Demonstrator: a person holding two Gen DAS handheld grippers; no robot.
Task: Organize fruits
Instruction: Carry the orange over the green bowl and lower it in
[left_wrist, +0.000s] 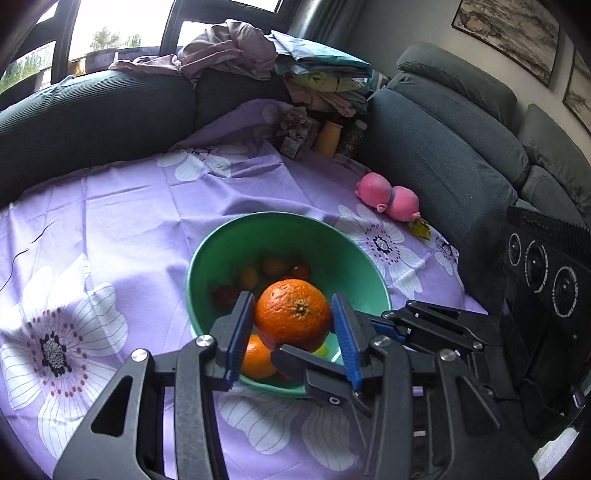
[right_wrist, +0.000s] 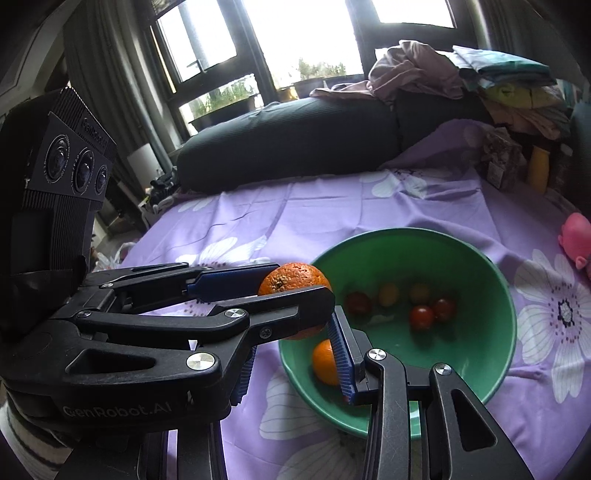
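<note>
Clenched on the orange (left_wrist: 293, 314), the left tool (left_wrist: 291, 297) fills the near edge of its own view, one blue pad pressed to each side of the fruit. The orange hangs just above the near rim of the green bowl (left_wrist: 280, 216), stem end facing the camera. From the right, the right tool (right_wrist: 291, 343) reaches in low under the orange with its fingers spread wide and nothing gripped; in its own view one blue pad stands at the bowl's near rim, and the left tool's black finger crosses in front of the other. Inside the bowl, a second orange (right_wrist: 324, 363) lies against the near wall, right below the held one. Farther in, several small tomatoes (right_wrist: 421, 316), red and yellow, are scattered over the bowl's floor. The bowl sits on a purple flowered cloth (left_wrist: 129, 221) that covers the whole surface. Beyond it to the right, a pink toy (left_wrist: 388, 197) lies on the cloth close to the dark sofa (left_wrist: 436, 147). At the far corner stands a yellow bottle (left_wrist: 328, 138) among jars, under a heap of clothes (left_wrist: 236, 48) on the sofa back, with bright windows (right_wrist: 303, 33) behind.
</note>
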